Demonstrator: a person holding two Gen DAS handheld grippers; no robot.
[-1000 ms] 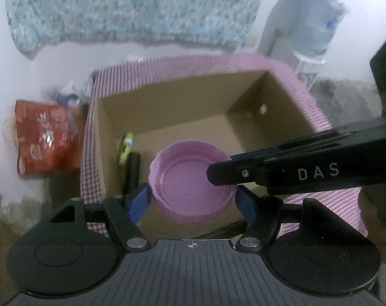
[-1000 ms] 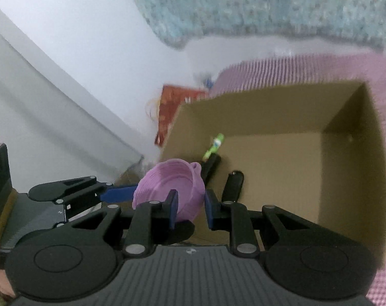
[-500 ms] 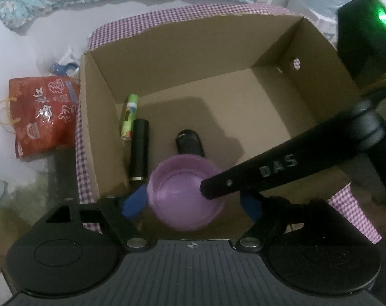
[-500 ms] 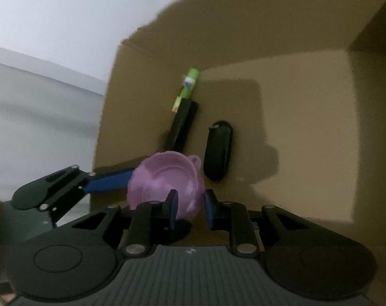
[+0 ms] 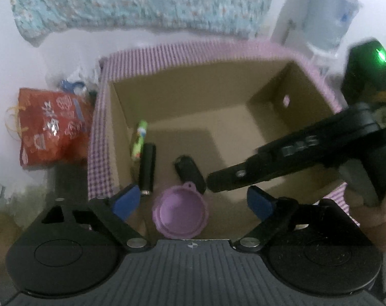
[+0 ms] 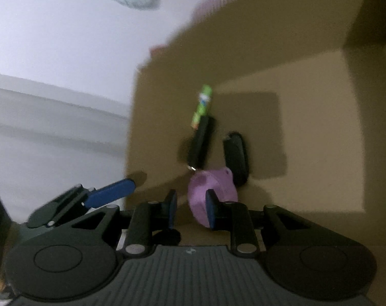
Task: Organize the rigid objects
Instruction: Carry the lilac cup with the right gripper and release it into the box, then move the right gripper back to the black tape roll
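A purple plastic lid (image 5: pixel 180 214) lies rim-up on the floor of the cardboard box (image 5: pixel 193 81), by its near wall. My left gripper (image 5: pixel 192 201) hovers above it, jaws opening wide, and neither blue pad touches it. In the right wrist view the lid (image 6: pixel 218 186) sits low behind my right gripper (image 6: pixel 191 209). Its jaws are opening a little; the lid's edge shows in the narrow gap and no pad presses on it. The right gripper (image 5: pixel 213 183) reaches in from the right. A green tube (image 5: pixel 139 140), a black cylinder (image 5: pixel 147 168) and a black oblong piece (image 5: pixel 189 170) lie beside the lid.
The box stands on a purple checked cloth (image 5: pixel 193 48). A red bag (image 5: pixel 52 125) sits on the floor to the left. A water bottle (image 5: pixel 325 20) stands at the back right. A black device with a green light (image 5: pixel 371 76) and a person's hand (image 5: pixel 379 209) are at the right.
The left gripper's pads spread away from the lid, which dropped to the box floor. The right gripper sank into the box and its fingers parted slightly off the lid's rim.
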